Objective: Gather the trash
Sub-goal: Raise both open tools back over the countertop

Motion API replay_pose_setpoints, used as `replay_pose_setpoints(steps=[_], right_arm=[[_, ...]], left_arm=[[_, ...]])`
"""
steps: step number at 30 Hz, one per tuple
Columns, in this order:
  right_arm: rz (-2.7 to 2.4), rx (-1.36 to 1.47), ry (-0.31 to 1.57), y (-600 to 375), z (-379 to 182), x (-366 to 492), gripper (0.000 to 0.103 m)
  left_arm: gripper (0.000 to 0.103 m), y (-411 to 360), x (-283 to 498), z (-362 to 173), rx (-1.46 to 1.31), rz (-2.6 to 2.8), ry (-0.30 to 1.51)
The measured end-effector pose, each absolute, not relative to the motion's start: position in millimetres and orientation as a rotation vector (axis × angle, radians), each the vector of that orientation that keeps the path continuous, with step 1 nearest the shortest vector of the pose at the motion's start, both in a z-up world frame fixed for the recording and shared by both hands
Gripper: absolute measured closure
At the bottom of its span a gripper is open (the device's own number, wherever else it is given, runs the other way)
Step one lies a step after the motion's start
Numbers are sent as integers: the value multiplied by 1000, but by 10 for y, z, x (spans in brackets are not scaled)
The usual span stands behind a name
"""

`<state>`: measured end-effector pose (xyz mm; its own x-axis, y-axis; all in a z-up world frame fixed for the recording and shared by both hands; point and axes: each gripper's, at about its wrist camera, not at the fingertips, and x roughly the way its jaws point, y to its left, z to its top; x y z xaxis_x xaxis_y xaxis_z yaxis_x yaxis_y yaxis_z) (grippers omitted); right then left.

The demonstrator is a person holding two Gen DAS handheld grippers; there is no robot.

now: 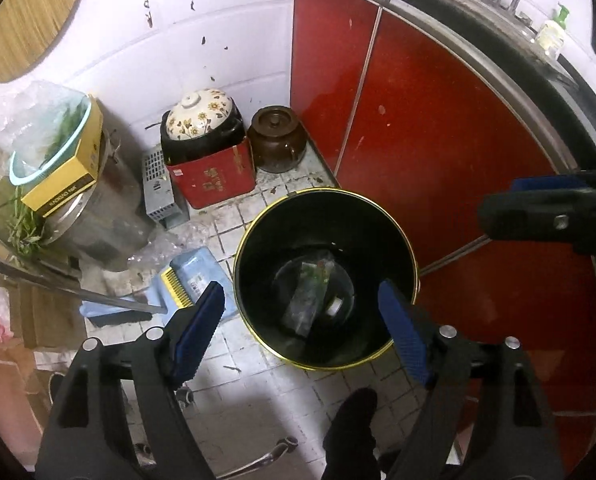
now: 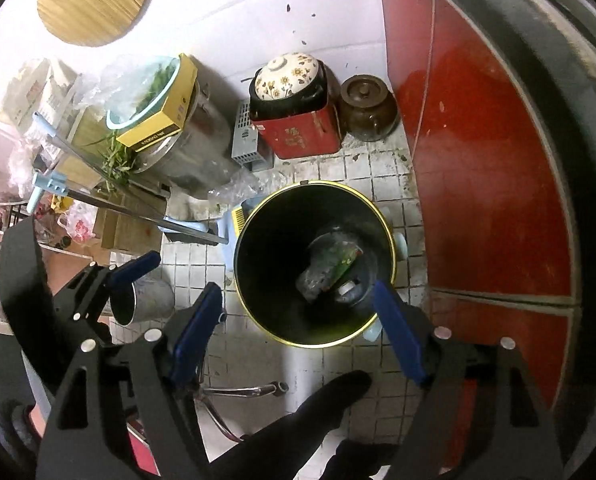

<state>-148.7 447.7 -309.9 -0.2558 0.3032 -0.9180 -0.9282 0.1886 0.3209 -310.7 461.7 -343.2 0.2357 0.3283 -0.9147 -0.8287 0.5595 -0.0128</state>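
We held both grippers, left point(image 1: 302, 312) and right point(image 2: 298, 320), wide open and empty over the black yellow-rimmed round bin point(image 1: 257, 224), crumpled plastic wrapper point(image 1: 310, 292) at its bottom; drop looked done, next probably fetching more trash near 9 o'clock.

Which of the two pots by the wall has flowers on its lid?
The white-lidded pot sitting on the red box. The brown jar beside it is plain, and stands on the floor.

Both grippers, left gripper point(image 1: 302, 312) & right gripper point(image 2: 298, 320): matte black frames w/ triangular cutouts, silver rivets, blue ridged finger pads point(image 1: 199, 326). Person's legs dark-clothed.
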Motion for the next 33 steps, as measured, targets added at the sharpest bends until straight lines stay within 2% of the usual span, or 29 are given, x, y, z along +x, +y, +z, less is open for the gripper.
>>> replay_pose_setpoints(steps=[4, 8, 11, 17, 26, 33], right_arm=[[1337, -620, 1277, 4203, -2760, -1358, 27], [1287, -542, 1211, 3670, -2207, -1118, 18], [1212, -465, 1159, 3104, -1752, -846, 16], [944, -309, 1055, 1686, -1062, -259, 12], [496, -92, 980, -690, -643, 271, 12], [308, 27, 978, -1912, -696, 139, 12]], left_arm=[[26, 4474, -3052, -3173, -525, 840, 1054], [14, 4190, -2816, -2748, -421, 792, 1061], [8, 3860, -2544, -2357, -326, 726, 1040], [7, 2910, -1734, -1751, -211, 419, 1001], [7, 1188, -488, -1253, 54, -73, 938], [7, 209, -186, -1111, 165, -267, 907]])
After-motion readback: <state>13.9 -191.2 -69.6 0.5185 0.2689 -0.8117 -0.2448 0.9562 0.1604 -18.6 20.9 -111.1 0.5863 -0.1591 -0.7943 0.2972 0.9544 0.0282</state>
